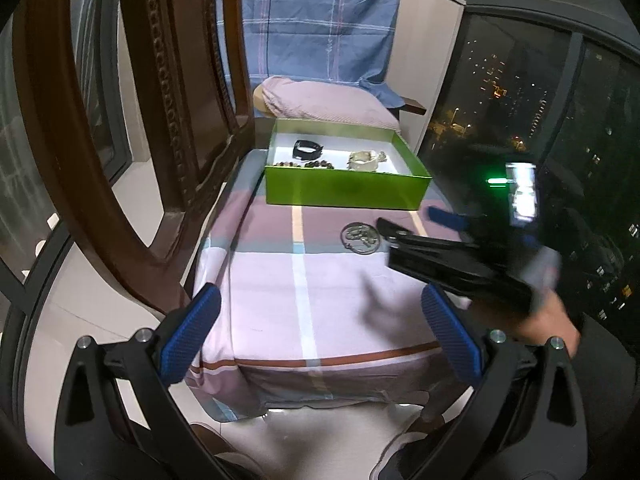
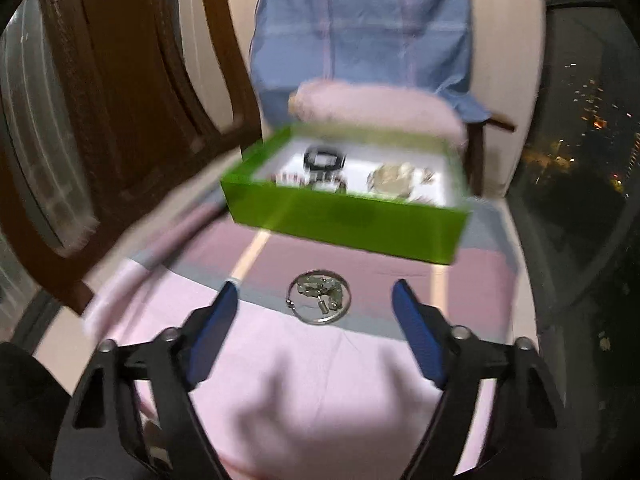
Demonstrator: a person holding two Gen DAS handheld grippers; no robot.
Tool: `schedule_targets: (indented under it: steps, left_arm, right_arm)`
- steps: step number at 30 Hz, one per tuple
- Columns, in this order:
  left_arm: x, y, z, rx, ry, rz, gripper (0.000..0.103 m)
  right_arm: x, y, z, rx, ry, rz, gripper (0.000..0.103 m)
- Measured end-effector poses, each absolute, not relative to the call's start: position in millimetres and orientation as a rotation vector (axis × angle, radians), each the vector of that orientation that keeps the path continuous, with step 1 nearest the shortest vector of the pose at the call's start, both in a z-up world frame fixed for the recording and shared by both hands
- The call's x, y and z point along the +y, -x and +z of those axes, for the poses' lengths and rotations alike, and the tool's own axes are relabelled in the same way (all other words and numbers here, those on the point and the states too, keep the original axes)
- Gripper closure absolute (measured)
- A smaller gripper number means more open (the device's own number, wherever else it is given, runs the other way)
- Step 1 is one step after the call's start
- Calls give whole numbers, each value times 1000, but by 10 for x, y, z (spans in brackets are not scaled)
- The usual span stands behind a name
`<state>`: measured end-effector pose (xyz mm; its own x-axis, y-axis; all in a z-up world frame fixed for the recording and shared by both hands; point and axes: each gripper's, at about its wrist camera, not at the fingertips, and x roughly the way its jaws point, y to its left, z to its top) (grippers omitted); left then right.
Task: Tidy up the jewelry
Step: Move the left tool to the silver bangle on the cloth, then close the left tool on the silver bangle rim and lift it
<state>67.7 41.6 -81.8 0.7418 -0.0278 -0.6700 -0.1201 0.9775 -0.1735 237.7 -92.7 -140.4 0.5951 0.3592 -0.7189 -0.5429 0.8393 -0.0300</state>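
Observation:
A silver ring bracelet with small charms [image 1: 360, 238] [image 2: 319, 297] lies on the pink checked cloth in front of a green box [image 1: 344, 190] [image 2: 344, 216]. The box holds a black band [image 1: 306, 149] [image 2: 323, 158], dark beads [image 1: 316, 165] and a pale bracelet [image 1: 364, 159] [image 2: 394, 179]. My right gripper [image 2: 314, 300] is open just above the cloth, with the ring bracelet between its fingertips; it shows in the left wrist view [image 1: 404, 220] beside the bracelet. My left gripper [image 1: 320, 300] is open and empty near the cloth's front edge.
A dark wooden carved frame [image 1: 132, 128] [image 2: 132, 92] stands along the left side. A pink pillow [image 1: 320, 98] and blue plaid cloth [image 1: 320, 20] lie behind the box. A dark window [image 1: 520, 100] is on the right. The cloth drops off at the front edge [image 1: 320, 360].

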Motion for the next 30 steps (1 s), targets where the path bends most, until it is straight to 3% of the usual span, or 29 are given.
schedule_targets:
  steps: [4, 9, 11, 15, 27, 29, 30]
  left_arm:
    - [539, -786, -907, 758, 222, 65, 4]
    - [619, -957, -1026, 792, 239, 71, 4]
    - [606, -1017, -1062, 806, 239, 65, 4]
    - [556, -1119, -1087, 819, 219, 62, 4]
    - [192, -2071, -1331, 875, 83, -1, 4]
    - [113, -2290, -1442, 897, 49, -10, 7]
    - [80, -2425, -1522, 922, 41, -14, 15]
  right_arm:
    - [-769, -2707, -1698, 844, 276, 550, 43]
    - [-703, -2934, -1918, 929, 285, 549, 61]
    - [-685, -2990, -2006, 965, 292, 550, 78]
    - [-758, -3067, -2026, 982, 244, 564, 97]
    - [-1865, -2584, -769, 739, -83, 579, 97]
    - [-2044, -2487, -723, 731, -103, 564, 97]
    - [-2134, -2442, -711, 731, -110, 555, 97]
